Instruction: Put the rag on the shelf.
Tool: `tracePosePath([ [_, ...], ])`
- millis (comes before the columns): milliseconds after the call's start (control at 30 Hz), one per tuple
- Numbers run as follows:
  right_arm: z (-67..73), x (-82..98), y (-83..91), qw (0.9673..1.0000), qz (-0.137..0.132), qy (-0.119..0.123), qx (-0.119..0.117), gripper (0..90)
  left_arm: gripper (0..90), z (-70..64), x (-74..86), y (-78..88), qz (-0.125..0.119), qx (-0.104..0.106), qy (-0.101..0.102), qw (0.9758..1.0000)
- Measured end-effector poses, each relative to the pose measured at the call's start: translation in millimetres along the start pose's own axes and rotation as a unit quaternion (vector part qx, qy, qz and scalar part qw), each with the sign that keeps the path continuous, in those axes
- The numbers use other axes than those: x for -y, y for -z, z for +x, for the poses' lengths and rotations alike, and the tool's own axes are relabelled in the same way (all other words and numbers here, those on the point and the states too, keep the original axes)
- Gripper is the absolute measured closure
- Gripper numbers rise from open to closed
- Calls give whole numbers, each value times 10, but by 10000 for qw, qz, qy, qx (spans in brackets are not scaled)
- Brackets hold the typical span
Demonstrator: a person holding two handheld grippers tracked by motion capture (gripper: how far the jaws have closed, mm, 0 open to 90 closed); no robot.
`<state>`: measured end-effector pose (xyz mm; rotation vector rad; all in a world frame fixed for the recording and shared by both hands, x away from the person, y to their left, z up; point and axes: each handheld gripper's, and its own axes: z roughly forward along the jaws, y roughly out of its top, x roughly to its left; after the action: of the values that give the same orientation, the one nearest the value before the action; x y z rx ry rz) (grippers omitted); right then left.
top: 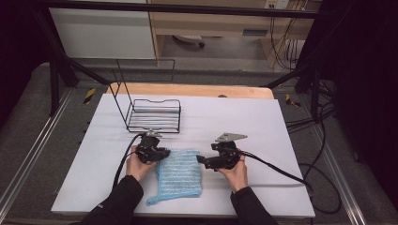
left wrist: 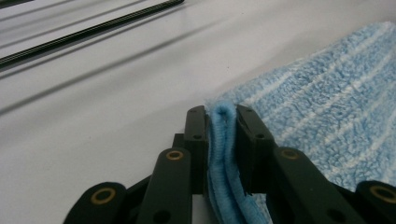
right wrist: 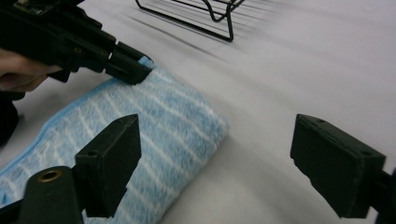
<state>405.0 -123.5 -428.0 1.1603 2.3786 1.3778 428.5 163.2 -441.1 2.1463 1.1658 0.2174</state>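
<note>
A folded light-blue striped cloth (top: pixel 179 174) lies on the white table near the front edge. My left gripper (top: pixel 165 153) sits at the cloth's far left corner. In the left gripper view its jaws (left wrist: pixel 224 116) are pressed on a raised fold of the cloth's edge (left wrist: pixel 220 140). My right gripper (top: pixel 201 160) hovers just off the cloth's right side, jaws wide apart (right wrist: pixel 219 158) with nothing between them. The right gripper view shows the cloth's folded edge (right wrist: pixel 154 126) low on the left and the left gripper (right wrist: pixel 135 67) pinching its corner.
A black wire rack (top: pixel 154 115) stands behind the cloth at the back left of the white tabletop (top: pixel 244 122). Cables trail from both grippers toward the table's sides. Metal frame bars and loose cables lie beyond the table edges.
</note>
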Motion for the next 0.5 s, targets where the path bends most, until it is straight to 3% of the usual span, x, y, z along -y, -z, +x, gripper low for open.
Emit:
tracePosePath([
  [100,1,-66,-150,10000,58,-27,73,248,754,-1,5,-1,-17,1,3,10000],
  [233,-56,-66,-294,9995,116,-258,138,359,753,0,9,-4,-38,2,-27,10000],
  [267,-77,-49,-327,9994,174,-207,211,386,753,0,10,-4,-42,7,-20,10000],
  [500,-72,7,-392,9989,342,-260,202,550,751,-3,17,-6,-73,-3,-35,10000],
])
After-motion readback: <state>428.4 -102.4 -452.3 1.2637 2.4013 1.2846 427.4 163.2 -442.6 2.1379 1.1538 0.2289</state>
